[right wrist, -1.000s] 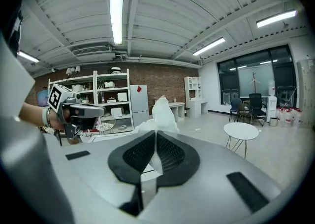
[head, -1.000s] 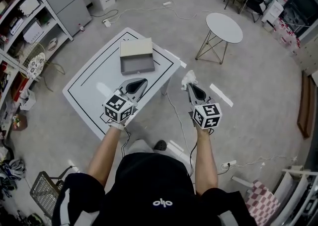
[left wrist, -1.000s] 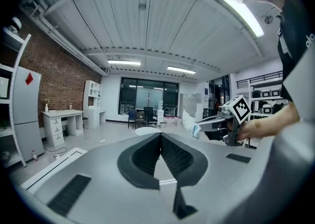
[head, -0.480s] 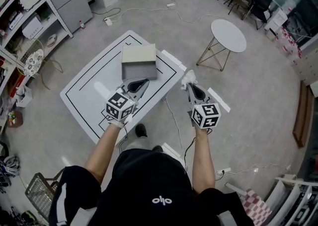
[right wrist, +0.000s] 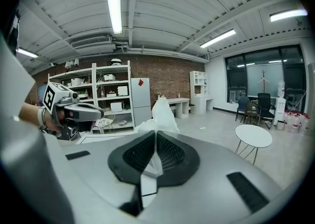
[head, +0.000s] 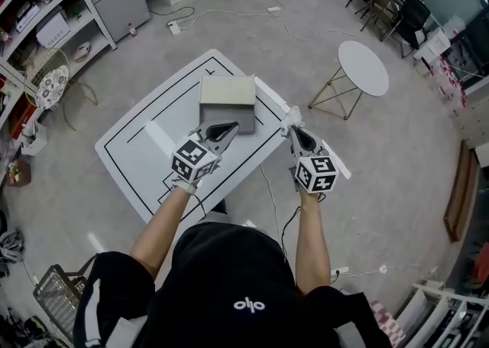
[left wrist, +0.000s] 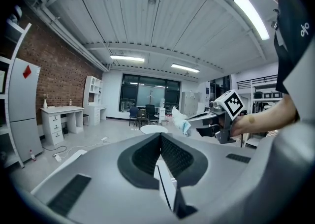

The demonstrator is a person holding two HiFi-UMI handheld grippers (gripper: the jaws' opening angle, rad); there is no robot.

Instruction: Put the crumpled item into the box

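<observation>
Jaws of the left claw (head: 221,132) are meeting with nothing between them, ribbed black pads (left wrist: 173,155) closing into a point. It is hovering over the bench (head: 145,147), a glossy white top with a black outline. Just ahead of its tips the box (head: 228,92) is lying, squarish and flat-sided, probably stiff card, with a pale panel behind a grey tray. The right claw (head: 293,131) is clamping the wad (head: 289,118), which is sticking up past its tips, just off the bench corner, the box to that claw's left. White, creased and peaked, it is looking like thin paper or tissue: likely very light, soft and yielding. Pinching a thick fold is probably holding it best, and it may be clinging to the pads on release.
</observation>
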